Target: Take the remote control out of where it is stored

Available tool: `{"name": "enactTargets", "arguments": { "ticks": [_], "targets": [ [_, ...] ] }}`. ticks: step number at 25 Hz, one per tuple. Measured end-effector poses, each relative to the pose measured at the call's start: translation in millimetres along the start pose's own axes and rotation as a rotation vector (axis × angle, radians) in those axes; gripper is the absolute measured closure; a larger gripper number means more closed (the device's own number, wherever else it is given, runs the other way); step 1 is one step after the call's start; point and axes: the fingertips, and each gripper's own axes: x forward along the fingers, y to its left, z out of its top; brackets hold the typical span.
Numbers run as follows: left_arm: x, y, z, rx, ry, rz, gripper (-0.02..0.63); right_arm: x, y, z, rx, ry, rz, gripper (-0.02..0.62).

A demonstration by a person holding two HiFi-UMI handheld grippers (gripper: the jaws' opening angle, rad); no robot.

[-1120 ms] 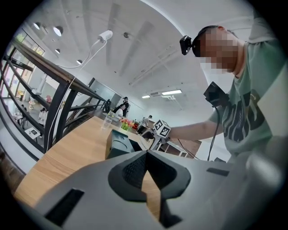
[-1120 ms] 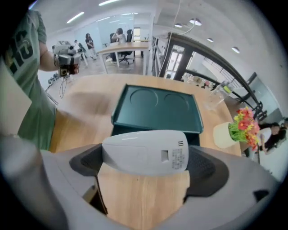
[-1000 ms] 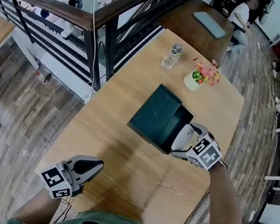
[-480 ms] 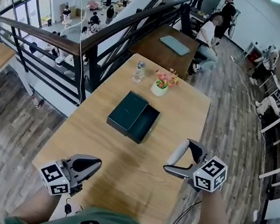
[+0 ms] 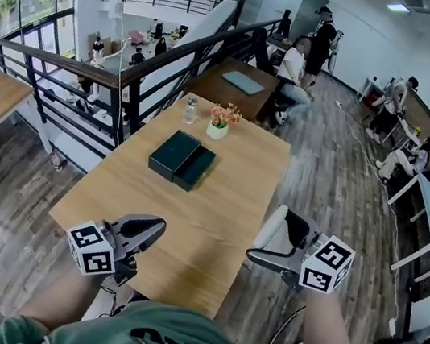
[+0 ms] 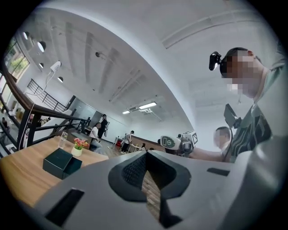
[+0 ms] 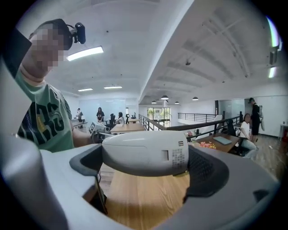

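Two grippers hover by the table's (image 5: 218,200) near edge. At left, the left gripper (image 5: 148,229) points forward, jaws pressed together, empty. The open green box (image 5: 182,159) sits farther off. At right, the right gripper (image 5: 279,239) clamps the white remote control (image 5: 271,227), well apart from the box.

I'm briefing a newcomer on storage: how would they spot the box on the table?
Find the long wooden table beside the black railing. Near its far end, just before the white flower pot and clear bottle, lies the dark green box. It alone is flat, dark and rectangular, lying open.
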Motion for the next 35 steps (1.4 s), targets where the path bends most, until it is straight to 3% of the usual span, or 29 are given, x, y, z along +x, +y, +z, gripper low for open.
{"name": "enactTargets", "arguments": {
  "ticks": [5, 11, 25, 30, 35],
  "targets": [
    [0, -71, -3, -0.078, -0.028, -0.028, 0.603, -57, 61, 17, -0.002, -0.138, 0.035, 0.011],
    [-13, -121, -8, -0.066, -0.032, -0.05, 0.603, -87, 105, 22, 0.024, -0.251, 0.066, 0.011],
    [-37, -126, 3, -0.067, -0.069, -0.023, 0.603, -102, 122, 55, 0.098, -0.422, 0.16, 0.011],
    [-49, -122, 2, -0.052, -0.072, 0.02, 0.603, -90, 114, 53, 0.08, -0.38, 0.155, 0.011],
    [-58, -117, -1, -0.051, -0.063, 0.062, 0.603, -83, 96, 52, 0.135, -0.416, 0.172, 0.011]
  ]
}}
